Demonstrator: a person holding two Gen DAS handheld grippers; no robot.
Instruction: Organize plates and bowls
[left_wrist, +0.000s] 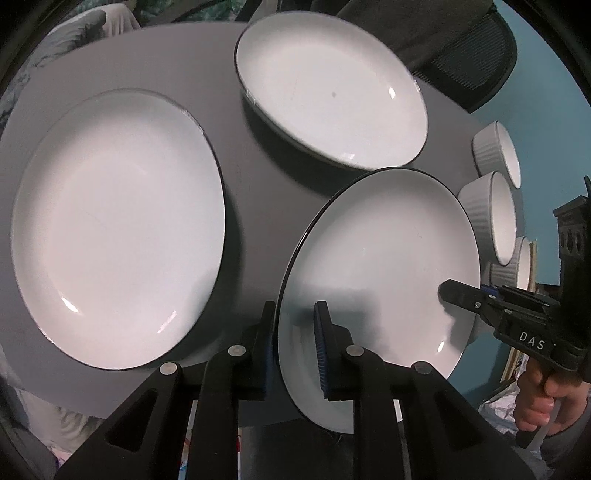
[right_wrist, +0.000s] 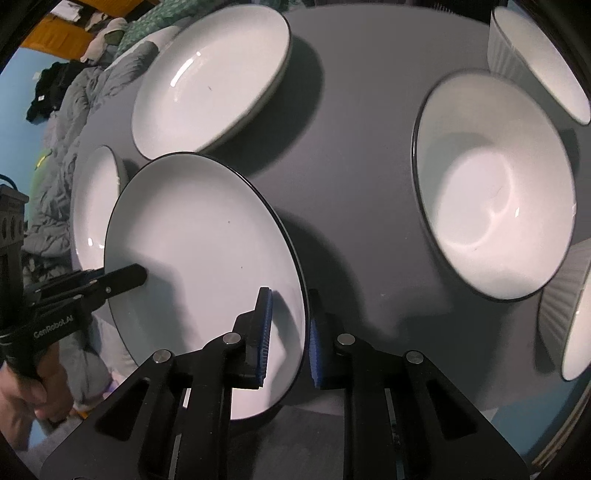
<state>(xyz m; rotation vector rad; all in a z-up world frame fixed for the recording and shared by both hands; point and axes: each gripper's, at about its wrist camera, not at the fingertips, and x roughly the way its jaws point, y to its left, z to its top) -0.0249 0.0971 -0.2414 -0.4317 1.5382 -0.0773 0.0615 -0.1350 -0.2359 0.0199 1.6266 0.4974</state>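
A white plate with a thin black rim (left_wrist: 380, 258) hangs tilted above the grey table (left_wrist: 251, 184), gripped from both sides. My left gripper (left_wrist: 295, 309) is shut on its left rim, blue pads pressing both faces. My right gripper (right_wrist: 289, 295) is shut on the opposite rim of the same plate (right_wrist: 199, 229). Each gripper also shows in the other view, the right gripper (left_wrist: 458, 293) and the left gripper (right_wrist: 133, 277), with a hand below each. Two more plates lie flat: a near plate (left_wrist: 118, 229) and a far plate (left_wrist: 328, 88).
A deep white bowl with a dark rim (right_wrist: 495, 184) stands on the table to the right. Ribbed white bowls (right_wrist: 535, 55) (right_wrist: 565, 314) stand beside it near the table edge. A mesh chair back (left_wrist: 476, 55) is behind the table, rumpled bedding (right_wrist: 74, 99) to the left.
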